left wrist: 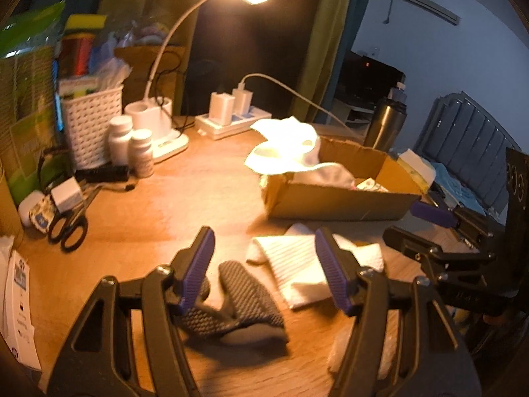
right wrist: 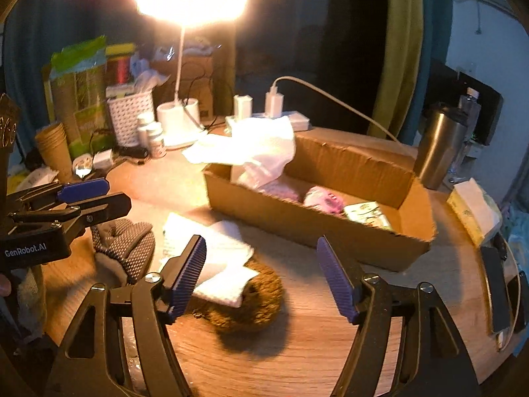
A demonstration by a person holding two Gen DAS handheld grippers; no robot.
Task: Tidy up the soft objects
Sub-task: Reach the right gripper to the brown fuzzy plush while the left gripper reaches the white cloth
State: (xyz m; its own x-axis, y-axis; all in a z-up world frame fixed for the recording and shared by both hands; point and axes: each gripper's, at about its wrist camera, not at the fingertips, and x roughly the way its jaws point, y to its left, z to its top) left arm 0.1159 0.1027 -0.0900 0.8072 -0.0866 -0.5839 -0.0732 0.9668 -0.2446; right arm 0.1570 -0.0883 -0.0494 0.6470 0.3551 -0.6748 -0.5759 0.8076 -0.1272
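Socks and other soft pieces lie on the wooden tabletop (left wrist: 198, 198). Nearest, a grey dotted knit sock (left wrist: 244, 301) sits below the left tool (left wrist: 264, 271), whose purple jaws stand apart and empty. Just beside it lies a white ribbed sock (left wrist: 297, 264), resting partly on a brown fuzzy item (right wrist: 254, 301) under the right tool (right wrist: 261, 274), also open and holding nothing. Farther back, a shallow cardboard box (right wrist: 297, 221) holds a pink soft piece (right wrist: 324, 198), with a white cloth (right wrist: 251, 149) draped over its far corner.
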